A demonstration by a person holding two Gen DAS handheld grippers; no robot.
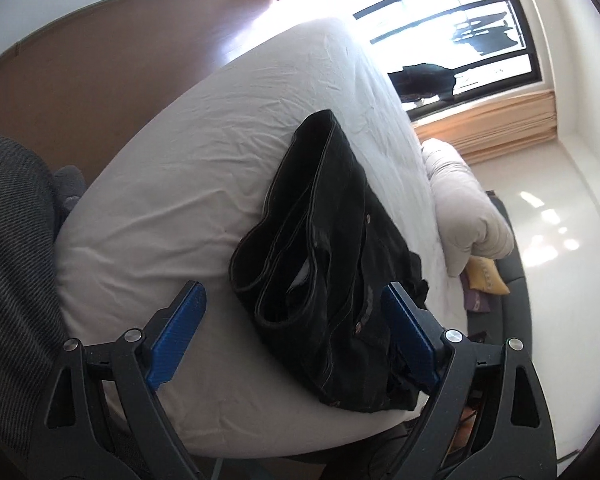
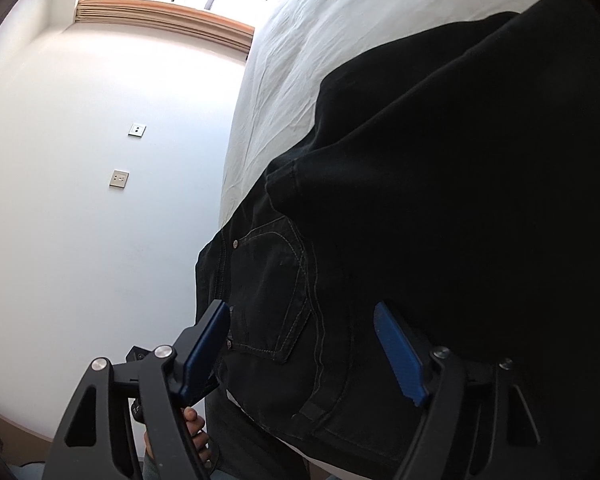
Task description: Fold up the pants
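On the white-sheeted bed [image 1: 204, 184], near its close edge and toward the corner, lie the black pants [image 1: 332, 264], already doubled into a thick bundle with the leg hems looped toward the left wrist camera and the waist end hanging a little past the mattress edge. Placed there, most likely, so both hands can reach without leaning across the bed. Left gripper [image 1: 294, 306] standing wide apart, blue pads either side of the bundle's near end, the left pad clear over bare sheet, the right pad just beside or perhaps brushing the cloth by the waistband; no squeeze visible, so nothing clamped. Held open like that probably to straddle the stacked layers for a fresh pinch or to press them flat. Right gripper [image 2: 304, 340] also spread, framing the back pocket [image 2: 276, 292] and belt loop of the waist section from the bed's side; left pad apart from the denim edge, right pad lying against dark cloth without gripping it. Angled downward at the hanging waist, seemingly to tuck or lift that part onto the fold. Rolled pale duvet [image 1: 464, 208] pushed to the far side, leaving the working area free. Bare fingers [image 2: 194, 436] showing low beneath the right tool.
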